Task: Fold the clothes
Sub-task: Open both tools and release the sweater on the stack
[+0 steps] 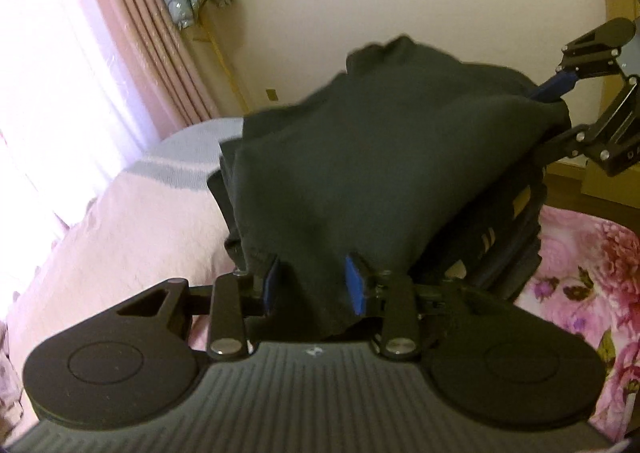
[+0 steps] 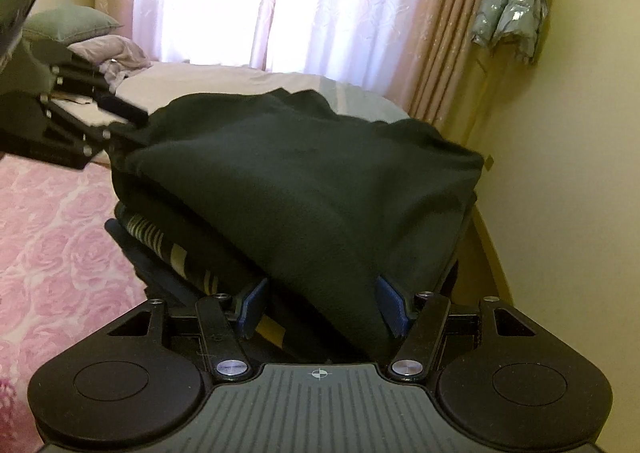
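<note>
Bed [image 1: 120,221] takes most of both views: pale pink cover w/ a grey stripe on the window side, pink rose-print blanket [image 2: 52,237] on the other. Curtains [image 2: 280,1] run behind the bed; wall [image 1: 320,13] w/ sockets beyond, silver-grey puffer jacket [image 2: 512,5] hanging in the corner by the curtain edge. Pillows [image 2: 72,25] at the far end near the window. Open room: bed surface is free on both sides of the load, and the corner wall is close on the right gripper's outer side. Dark sweater [image 1: 380,173] is folded into a thick bundle and held up off the bed between the two tools; light stripes show on a lower layer [image 2: 160,245], far edge rumpled and blurred. Left gripper [image 1: 316,285] pinches the near edge of the sweater, blue pads pressed on a bunched fold, jaws fairly narrow. Right gripper [image 2: 324,305] clamps the opposite side, jaws wider, a thick stack of layers filling the gap btwn its pads. Both point obliquely down, facing each other across the bundle; each shows at the side edge of the other's view, fingers buried in the cloth.
</note>
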A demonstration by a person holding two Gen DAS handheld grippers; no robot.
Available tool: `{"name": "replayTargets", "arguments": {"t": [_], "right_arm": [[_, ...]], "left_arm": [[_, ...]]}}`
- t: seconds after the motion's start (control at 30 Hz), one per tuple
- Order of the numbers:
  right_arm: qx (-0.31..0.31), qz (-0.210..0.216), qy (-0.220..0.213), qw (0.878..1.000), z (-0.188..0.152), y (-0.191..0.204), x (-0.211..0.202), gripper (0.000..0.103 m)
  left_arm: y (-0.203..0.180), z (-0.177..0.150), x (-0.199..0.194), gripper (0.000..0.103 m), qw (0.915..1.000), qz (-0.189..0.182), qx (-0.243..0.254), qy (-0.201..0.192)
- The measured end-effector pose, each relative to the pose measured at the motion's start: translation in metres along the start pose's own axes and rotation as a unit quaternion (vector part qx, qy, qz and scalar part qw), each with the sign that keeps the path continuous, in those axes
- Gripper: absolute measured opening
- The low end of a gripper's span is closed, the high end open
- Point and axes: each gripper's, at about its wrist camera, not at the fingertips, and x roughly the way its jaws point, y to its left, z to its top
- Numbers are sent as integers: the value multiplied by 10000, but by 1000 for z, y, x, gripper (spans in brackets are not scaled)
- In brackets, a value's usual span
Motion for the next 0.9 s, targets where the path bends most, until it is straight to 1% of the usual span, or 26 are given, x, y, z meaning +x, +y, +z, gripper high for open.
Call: {"name": "replayTargets", "arguments": {"t": [0.1,0.27,0.43,0.53,0.63,0.7,0.73,0.77,0.8,0.83,0.9], "right_arm": [[-176,-23,-14,9998,-2,4,-1,63],[57,-19,-198,9998,12,-8,-3,63],[20,-56,-300,9995,18,-10,-7,63],[125,-127,-385,9991,18,-10,-16,63],[228,-192,-471,9984,13,-9,-29,63],[352,-259,-540,9976,6,-5,-38,63],[450,-277,-568,9970,3,-3,-42,63],[575,-275,-571,9963,-2,-1,-46,63],[713,-259,-516,9958,-7,2,-48,63],[852,-240,-444,9951,-12,6,-49,63],[1129,-202,-299,9930,-21,12,-51,63]], "left_arm": [[1,5,-1,31,10000,31,70,46],[5,17,-3,31,9997,157,161,89],[2,17,-13,31,9996,263,31,105],[2,17,-20,34,9994,319,-124,81],[2,14,-35,43,9984,381,-405,48],[3,10,-46,51,9972,401,-632,64],[1,5,-55,53,9963,404,-754,94],[-2,0,-62,57,9952,386,-887,147],[-6,-5,-67,66,9939,367,-1013,218],[-10,-9,-71,70,9924,356,-1137,295],[-19,-18,-78,83,9889,318,-1386,441]]}}
